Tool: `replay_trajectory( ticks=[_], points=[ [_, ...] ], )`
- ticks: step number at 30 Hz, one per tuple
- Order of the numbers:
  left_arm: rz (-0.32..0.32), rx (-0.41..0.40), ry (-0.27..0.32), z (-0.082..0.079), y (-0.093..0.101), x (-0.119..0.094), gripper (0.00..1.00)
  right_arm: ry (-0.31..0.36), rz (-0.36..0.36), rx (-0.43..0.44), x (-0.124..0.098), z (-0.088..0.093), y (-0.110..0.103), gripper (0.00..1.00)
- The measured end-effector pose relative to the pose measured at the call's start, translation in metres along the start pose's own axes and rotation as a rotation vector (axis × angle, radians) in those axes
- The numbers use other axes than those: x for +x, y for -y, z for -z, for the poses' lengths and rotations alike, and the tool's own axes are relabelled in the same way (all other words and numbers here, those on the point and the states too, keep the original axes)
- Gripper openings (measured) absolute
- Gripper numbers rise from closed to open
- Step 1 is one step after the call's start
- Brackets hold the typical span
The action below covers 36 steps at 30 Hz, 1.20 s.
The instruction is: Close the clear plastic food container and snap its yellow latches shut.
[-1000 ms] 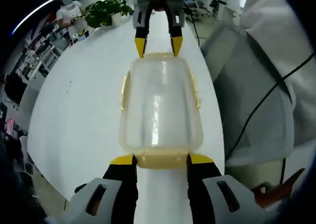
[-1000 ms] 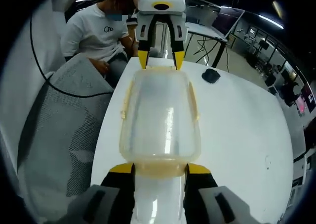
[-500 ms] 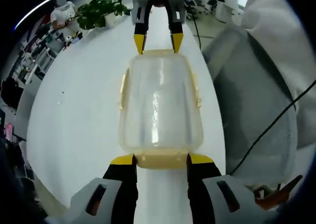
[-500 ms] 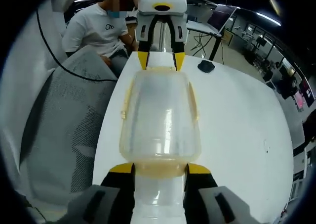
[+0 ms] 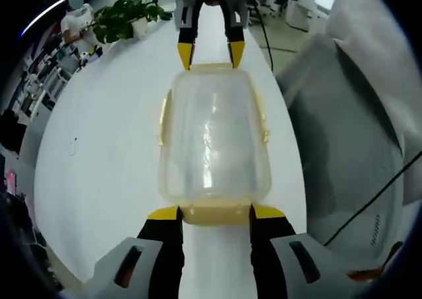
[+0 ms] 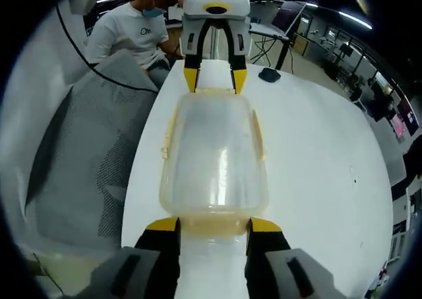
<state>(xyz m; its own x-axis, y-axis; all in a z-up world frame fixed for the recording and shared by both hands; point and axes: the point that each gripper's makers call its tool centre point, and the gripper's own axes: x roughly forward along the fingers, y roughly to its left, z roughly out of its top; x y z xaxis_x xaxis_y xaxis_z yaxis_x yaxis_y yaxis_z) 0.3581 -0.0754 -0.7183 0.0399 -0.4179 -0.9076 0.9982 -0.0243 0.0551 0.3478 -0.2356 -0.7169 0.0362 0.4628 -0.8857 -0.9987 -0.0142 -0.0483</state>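
The clear container (image 5: 214, 137) lies lengthwise between my two hand-held grippers on the white table (image 5: 99, 154). My left hand-held gripper (image 5: 215, 212) straddles the near end latch (image 5: 215, 213), jaws apart; my right hand-held gripper (image 6: 212, 225) likewise at the opposite end. Lid seated; side latches (image 5: 162, 121) appear unfastened.

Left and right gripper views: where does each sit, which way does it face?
Left gripper view: rides the left gripper, looks along its jaws over the clear food container toward the right gripper at the far end; potted plant beyond.
Right gripper view: rides the right gripper, looks back over the container toward the left gripper; mesh chair beside the white table.
Shared: the container, its end latches between each gripper's jaws; the views face each other.
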Motion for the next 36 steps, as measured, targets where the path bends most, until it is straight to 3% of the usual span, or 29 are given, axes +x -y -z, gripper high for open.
replay_trajectory(
  ticks=[6,17,36],
  points=[
    [0.009,0.006,-0.004,-0.016,-0.001,0.019,0.37,-0.017,0.006,-0.006,-0.005,0.023,0.001,0.36],
    [0.019,0.019,-0.007,-0.028,-0.005,0.030,0.37,-0.040,0.008,0.003,-0.002,0.043,0.003,0.36],
    [0.027,0.006,-0.032,-0.026,-0.003,0.041,0.37,-0.042,-0.008,0.006,0.006,0.052,0.002,0.36]
  ],
)
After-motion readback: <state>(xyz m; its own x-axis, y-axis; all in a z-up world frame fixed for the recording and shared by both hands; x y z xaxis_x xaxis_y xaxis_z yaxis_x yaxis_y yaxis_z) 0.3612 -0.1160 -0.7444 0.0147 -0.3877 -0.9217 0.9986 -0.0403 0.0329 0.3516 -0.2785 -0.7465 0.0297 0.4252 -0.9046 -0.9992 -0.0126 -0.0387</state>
